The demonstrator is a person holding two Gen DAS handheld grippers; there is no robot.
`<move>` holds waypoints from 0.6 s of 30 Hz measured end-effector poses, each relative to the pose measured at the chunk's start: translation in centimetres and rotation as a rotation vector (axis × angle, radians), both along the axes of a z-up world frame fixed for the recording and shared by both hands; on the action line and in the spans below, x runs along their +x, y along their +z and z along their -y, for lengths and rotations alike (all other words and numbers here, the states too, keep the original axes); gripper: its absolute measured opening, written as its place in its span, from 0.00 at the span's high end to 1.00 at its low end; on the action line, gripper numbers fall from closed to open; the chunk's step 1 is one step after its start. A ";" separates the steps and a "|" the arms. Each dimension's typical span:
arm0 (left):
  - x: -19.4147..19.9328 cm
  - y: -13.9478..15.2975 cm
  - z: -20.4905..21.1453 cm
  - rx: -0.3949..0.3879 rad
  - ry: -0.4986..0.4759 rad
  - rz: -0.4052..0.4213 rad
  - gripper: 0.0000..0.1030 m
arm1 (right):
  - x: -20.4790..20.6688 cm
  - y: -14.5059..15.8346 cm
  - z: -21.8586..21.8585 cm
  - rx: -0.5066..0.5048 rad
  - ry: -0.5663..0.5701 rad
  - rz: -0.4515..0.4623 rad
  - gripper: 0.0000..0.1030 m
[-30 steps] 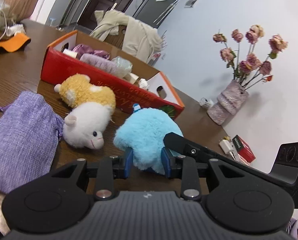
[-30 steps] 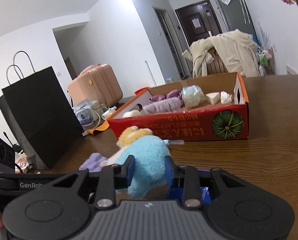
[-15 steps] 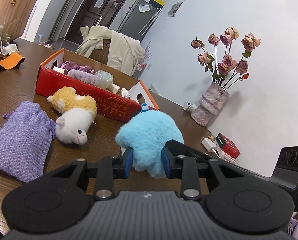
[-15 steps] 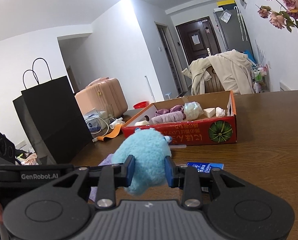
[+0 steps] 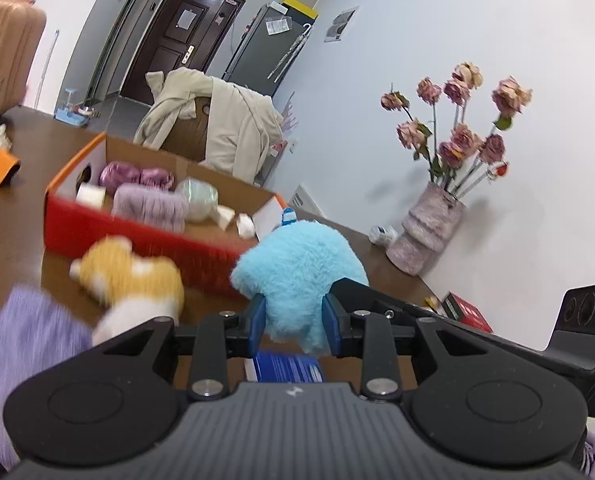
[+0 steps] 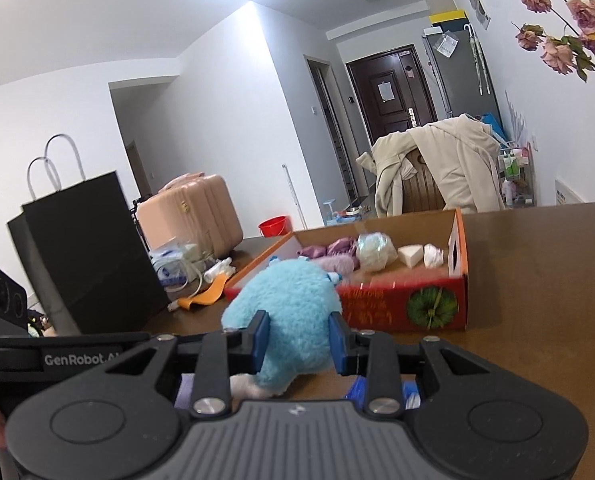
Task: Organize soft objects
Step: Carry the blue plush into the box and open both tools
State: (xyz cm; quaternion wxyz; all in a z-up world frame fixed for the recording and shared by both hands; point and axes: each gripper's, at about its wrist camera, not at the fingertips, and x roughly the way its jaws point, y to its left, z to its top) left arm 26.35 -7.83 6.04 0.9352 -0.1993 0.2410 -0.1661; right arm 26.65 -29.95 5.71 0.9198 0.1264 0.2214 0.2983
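From my left wrist camera I see, left to right, a blurred purple pouch [image 5: 29,332], a yellow-and-white plush [image 5: 131,280], the red cardboard box [image 5: 145,236], then one vase of dried roses [image 5: 429,232]; the right camera catches only the blooms. My right wrist camera alone gives me one black paper bag [image 6: 85,256] and one pink suitcase [image 6: 197,216] whole. My left gripper [image 5: 293,326] and right gripper [image 6: 297,340] each stand narrowly apart, pads pressed into the one blue plush toy [image 5: 297,272], held off the brown table [image 6: 537,280] just before the box. Its underside is hidden behind the fingers. A blue packet [image 5: 285,366] beneath is mostly covered. In the box I count about six soft items; motion blur smears the near wall's print.
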 end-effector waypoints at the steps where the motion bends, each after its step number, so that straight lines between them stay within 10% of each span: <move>1: 1.1 0.3 -0.2 0.004 0.002 0.002 0.70 | 0.9 0.2 -0.1 0.004 0.000 -0.002 0.70; 18: 16.4 -3.4 -4.5 0.064 0.093 -0.166 0.63 | 20.1 -4.3 -5.3 0.045 -0.026 -0.268 0.69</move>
